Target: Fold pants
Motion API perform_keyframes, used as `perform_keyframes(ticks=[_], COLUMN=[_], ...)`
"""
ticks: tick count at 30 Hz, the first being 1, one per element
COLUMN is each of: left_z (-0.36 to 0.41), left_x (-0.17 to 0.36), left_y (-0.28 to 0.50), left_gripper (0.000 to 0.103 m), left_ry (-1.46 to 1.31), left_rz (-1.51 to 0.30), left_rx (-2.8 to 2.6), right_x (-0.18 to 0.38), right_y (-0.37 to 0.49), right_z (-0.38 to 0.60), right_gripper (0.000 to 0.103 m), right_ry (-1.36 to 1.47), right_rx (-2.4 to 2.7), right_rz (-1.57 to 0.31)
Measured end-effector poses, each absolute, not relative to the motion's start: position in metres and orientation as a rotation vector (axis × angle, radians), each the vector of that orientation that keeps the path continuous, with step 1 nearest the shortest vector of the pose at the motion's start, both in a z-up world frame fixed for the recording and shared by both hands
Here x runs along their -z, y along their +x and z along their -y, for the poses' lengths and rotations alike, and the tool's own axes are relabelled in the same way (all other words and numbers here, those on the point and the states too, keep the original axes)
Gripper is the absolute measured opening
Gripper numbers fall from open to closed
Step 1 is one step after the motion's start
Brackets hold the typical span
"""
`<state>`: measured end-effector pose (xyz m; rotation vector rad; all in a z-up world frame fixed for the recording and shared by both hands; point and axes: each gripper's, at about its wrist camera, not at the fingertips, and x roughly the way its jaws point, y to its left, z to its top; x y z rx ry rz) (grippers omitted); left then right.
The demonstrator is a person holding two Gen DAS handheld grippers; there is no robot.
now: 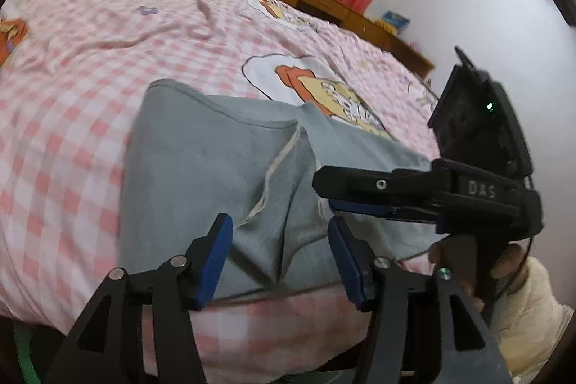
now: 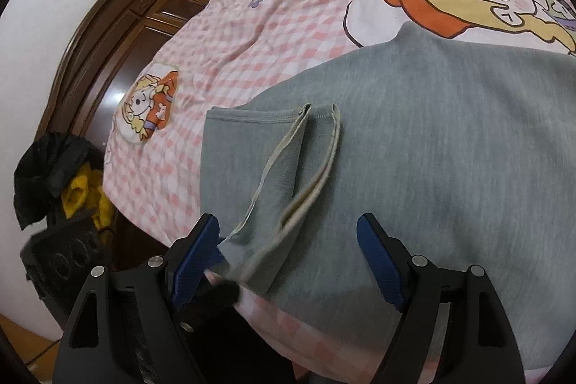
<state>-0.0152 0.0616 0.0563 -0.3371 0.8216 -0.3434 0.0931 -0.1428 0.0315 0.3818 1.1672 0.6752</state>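
grey sweatpants (image 1: 201,153) lie folded on the checked bedsheet (image 1: 72,67), just ahead of both tongs. left gripper (image 1: 279,261) and right gripper (image 2: 288,260) gape, holding nothing. a shallow pinch could drag only the top layer, undoing the fold.

grey pants (image 1: 201,161) on checked bedspread (image 1: 90,78)

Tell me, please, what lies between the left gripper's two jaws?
In the left wrist view, a raised fold of the grey pants lies between the open jaws of the left gripper, above the checked bedsheet.
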Motion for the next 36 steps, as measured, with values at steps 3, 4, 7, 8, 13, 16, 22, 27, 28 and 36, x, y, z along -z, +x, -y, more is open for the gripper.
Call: perform_keyframes(ticks=[3,4,7,8,13,16,22,27,28,36], left_z=[-0.062,-0.059,-0.044,-0.035,-0.021,-0.03,-0.056,-0.073,-0.076,-0.093], left_x=[-0.046,-0.042,-0.039,-0.039,-0.042,-0.042,-0.049,-0.057,-0.058,-0.055], left_y=[-0.014,-0.012,-0.013,-0.014,-0.019,-0.021,-0.033,-0.042,-0.043,-0.052], left_gripper=[0.06,0.06,0.06,0.06,0.06,0.06,0.06,0.06,0.06,0.06], left_ry=[-0.391,-0.399,-0.397,-0.385,-0.342,-0.357,-0.343,-0.33,-0.322,-0.266], left_rz=[-0.852,-0.866,-0.878,-0.885,-0.902,-0.903,-0.877,-0.844,-0.841,-0.873], left_rx=[0.366,0.376,0.447,0.489,0.553,0.509,0.382,0.318,0.302,0.171], right_x=[-0.034,-0.035,-0.037,-0.038,-0.033,-0.029,-0.03,-0.019,-0.018,-0.04], right_y=[0.096,0.098,0.102,0.103,0.104,0.102,0.09,0.09,0.091,0.096], right_z=[0.14,0.138,0.133,0.131,0.121,0.119,0.133,0.132,0.126,0.095], right_gripper=[0.081,0.081,0.081,0.081,0.081,0.081,0.076,0.075,0.075,0.008], right_ry=[0.371,0.359,0.333,0.328,0.254,0.23,0.246,0.268,0.261,0.186], right_rx=[-0.679,-0.682,-0.695,-0.696,-0.684,-0.665,-0.64,-0.624,-0.626,-0.64], right_rz=[-1.176,-1.183,-1.198,-1.199,-1.207,-1.206,-1.198,-1.228,-1.231,-1.221])
